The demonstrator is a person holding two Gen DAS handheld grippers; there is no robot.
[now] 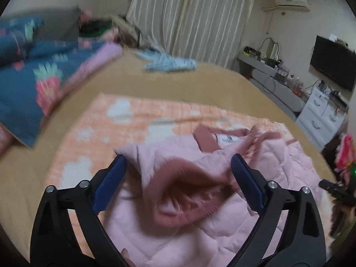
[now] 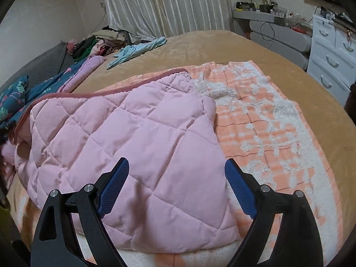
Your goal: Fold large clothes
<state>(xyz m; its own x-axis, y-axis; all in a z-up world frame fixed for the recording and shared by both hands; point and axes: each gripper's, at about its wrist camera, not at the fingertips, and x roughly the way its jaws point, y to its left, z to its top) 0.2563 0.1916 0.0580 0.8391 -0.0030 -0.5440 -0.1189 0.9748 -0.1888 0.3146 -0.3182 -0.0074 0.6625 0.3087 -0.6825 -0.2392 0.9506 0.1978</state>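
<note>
Jacket (image 2: 124,138) partly folded on bed (image 2: 233,44); left hand-held gripper (image 1: 178,169) and right hand-held gripper (image 2: 176,171) both wide open, empty. Next: grab ribbed cuff (image 1: 189,191).

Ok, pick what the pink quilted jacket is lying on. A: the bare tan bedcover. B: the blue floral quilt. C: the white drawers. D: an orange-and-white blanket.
D: the jacket lies on the orange-and-white blanket, which shows around its edge and is itself spread over the tan bedcover.
</note>
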